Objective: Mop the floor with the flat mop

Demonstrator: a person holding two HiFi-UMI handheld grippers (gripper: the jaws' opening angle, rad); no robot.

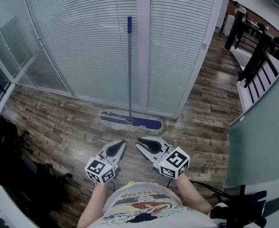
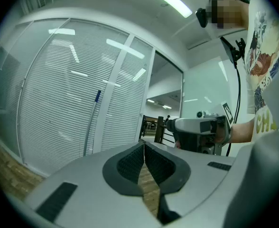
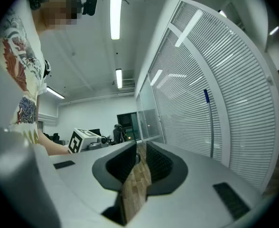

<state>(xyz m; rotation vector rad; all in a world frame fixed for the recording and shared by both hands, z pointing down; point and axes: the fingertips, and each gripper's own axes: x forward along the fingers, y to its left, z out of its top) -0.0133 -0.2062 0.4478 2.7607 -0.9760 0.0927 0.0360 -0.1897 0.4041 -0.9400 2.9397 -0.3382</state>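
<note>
Flat mop [image 1: 129, 80]: head flat on the wooden floor [image 1: 68, 127] at its far edge, where it meets the blind-covered glass partition [image 1: 82, 42]; handle upright against the partition. Left gripper [image 1: 120, 146] and right gripper [image 1: 143, 145]: side by side above the floor, near the mop head but apart from it. Both pairs of jaws are clenched together, grasping nothing.

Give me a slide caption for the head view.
Flat mop stands upright by the blinds; left gripper and right gripper, both shut and empty, point toward it.
</note>
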